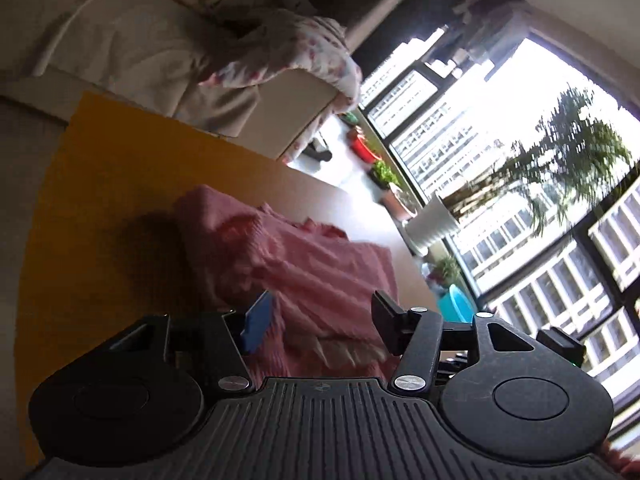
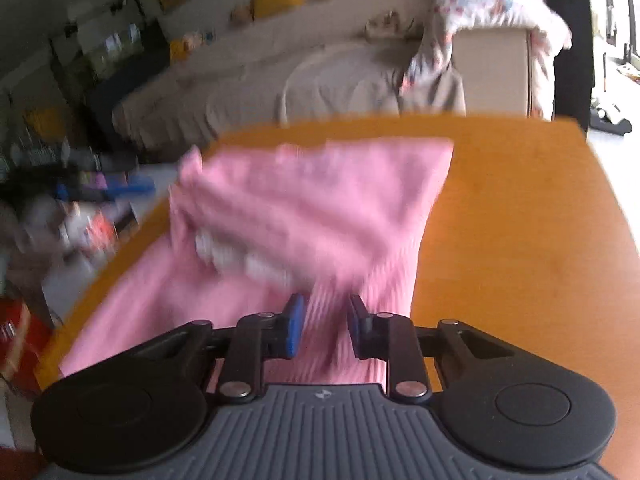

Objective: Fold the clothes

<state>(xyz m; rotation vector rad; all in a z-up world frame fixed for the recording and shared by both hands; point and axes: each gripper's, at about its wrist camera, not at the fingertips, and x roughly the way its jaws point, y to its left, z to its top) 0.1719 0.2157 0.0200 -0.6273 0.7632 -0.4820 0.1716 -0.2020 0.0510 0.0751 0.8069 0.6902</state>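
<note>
On the orange wooden table lies the pink ribbed knit garment, bunched and partly doubled over itself, with a white patterned patch showing in its folds. Your left gripper stands with jaws spread, the cloth lying between them but not pressed by the pads. Your right gripper sits low over the garment; whether its narrower jaws pinch the fabric cannot be told through the blur.
</note>
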